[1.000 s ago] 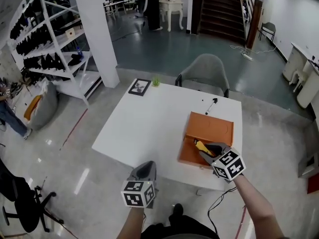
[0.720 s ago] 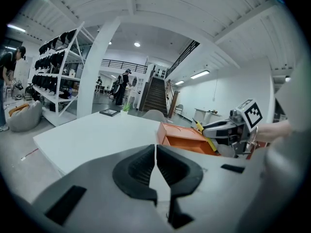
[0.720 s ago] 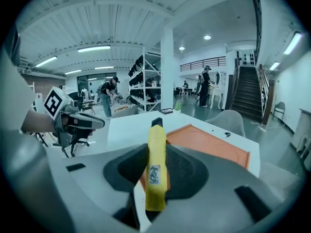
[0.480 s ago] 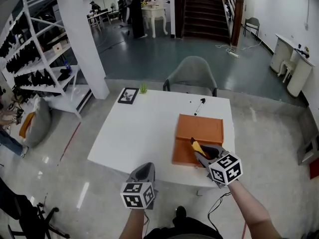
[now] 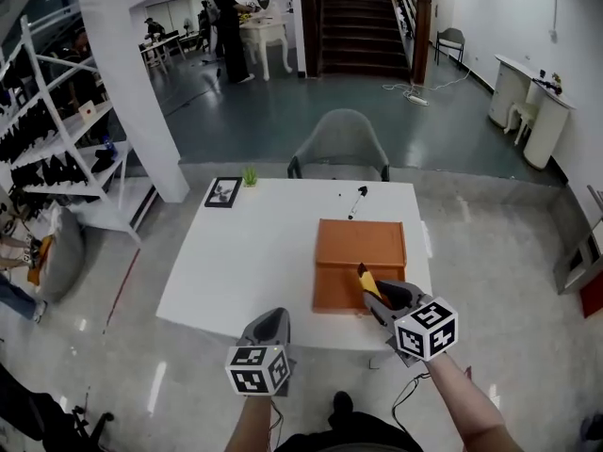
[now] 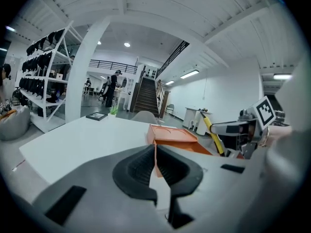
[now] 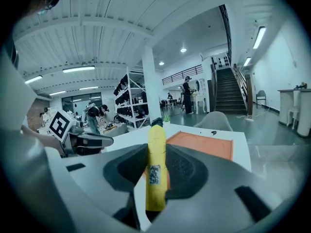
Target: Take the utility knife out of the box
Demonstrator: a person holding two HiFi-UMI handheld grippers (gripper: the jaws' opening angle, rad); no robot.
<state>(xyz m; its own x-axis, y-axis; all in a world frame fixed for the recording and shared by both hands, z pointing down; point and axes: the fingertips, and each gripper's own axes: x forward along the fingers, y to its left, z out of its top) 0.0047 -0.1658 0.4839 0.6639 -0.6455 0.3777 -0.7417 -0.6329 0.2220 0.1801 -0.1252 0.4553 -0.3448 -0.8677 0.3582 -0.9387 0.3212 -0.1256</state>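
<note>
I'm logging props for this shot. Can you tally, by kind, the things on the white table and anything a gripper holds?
orange box: 1
yellow utility knife, held in the right gripper: 1
framed picture: 1
small green plant: 1
small black tool: 1
Total: 5

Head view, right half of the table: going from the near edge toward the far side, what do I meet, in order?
Right tongs shut on the yellow utility knife → orange box → small black tool lying on the white table → grey chair beyond the far edge.
</note>
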